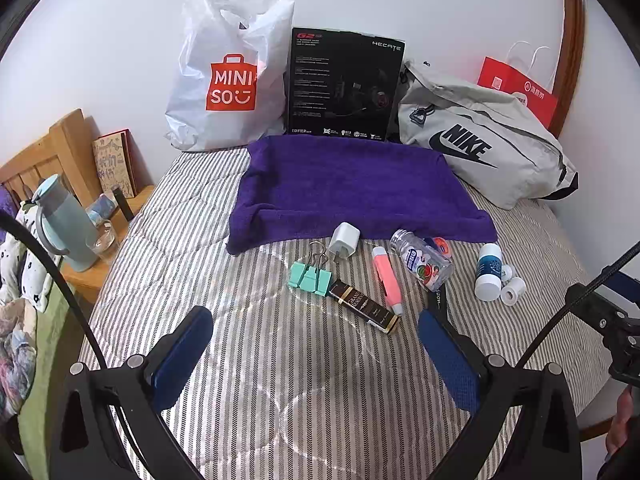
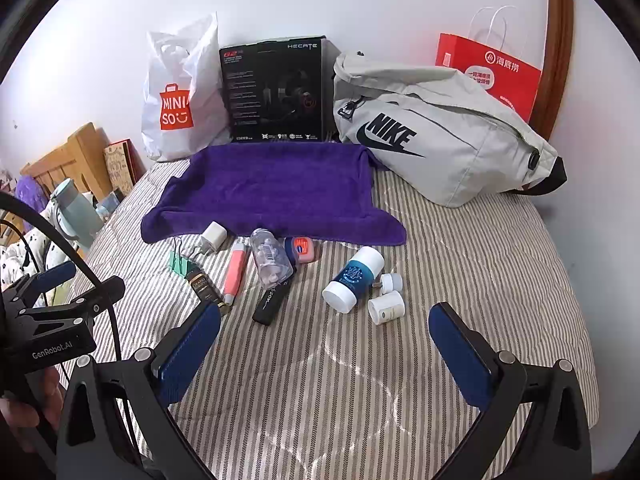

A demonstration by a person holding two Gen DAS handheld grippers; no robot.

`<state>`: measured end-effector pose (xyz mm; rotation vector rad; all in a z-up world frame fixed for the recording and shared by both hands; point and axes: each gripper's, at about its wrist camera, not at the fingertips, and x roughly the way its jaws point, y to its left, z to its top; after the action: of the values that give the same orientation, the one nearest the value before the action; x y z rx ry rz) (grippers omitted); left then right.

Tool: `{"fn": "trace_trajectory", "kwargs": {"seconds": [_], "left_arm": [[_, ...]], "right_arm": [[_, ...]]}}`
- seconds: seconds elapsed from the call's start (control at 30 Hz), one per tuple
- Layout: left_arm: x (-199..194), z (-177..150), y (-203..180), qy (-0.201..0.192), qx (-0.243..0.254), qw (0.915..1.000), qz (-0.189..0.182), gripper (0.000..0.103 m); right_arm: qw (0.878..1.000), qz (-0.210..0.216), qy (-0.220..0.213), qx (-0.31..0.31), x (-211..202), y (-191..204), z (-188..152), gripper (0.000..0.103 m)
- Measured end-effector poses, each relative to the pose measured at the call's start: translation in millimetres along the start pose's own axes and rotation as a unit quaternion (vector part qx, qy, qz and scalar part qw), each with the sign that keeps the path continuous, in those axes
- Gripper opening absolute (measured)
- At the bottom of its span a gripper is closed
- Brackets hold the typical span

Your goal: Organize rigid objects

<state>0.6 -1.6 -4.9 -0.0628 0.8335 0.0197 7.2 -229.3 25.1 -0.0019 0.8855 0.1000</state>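
Both claws, left claw (image 1: 314,344) and right claw (image 2: 324,344), hover spread wide and empty over the striped bed (image 2: 460,248). Small items sit scattered just before the purple towel (image 2: 272,184), which is probably the sorting surface: white charger (image 1: 344,240), mint binder clip (image 1: 310,276), pink tube (image 1: 386,280), blue-and-white bottle (image 2: 354,278).

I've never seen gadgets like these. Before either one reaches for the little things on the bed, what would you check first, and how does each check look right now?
1. Left gripper open, empty: ok.
2. Right gripper open, empty: ok.
3. Purple towel laid flat, nothing on it: ok.
4. Mint binder clip touching the black-and-gold box: not ok, may drag it.
5. Clear bottle lying across the black stick: not ok.
6. Bottle caps shut tight: cannot tell.
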Motion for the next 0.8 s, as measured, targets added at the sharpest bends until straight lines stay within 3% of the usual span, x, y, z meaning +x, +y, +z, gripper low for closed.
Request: {"fn": "trace_trajectory", "kwargs": {"seconds": [0.8], "left_arm": [[-5.7, 2.7, -4.8, -0.004, 0.006, 1.0000, -0.002, 0.103]], "right_arm": [[1.000, -0.001, -0.004, 0.004, -4.9, -2.8, -0.3, 0.102]]}}
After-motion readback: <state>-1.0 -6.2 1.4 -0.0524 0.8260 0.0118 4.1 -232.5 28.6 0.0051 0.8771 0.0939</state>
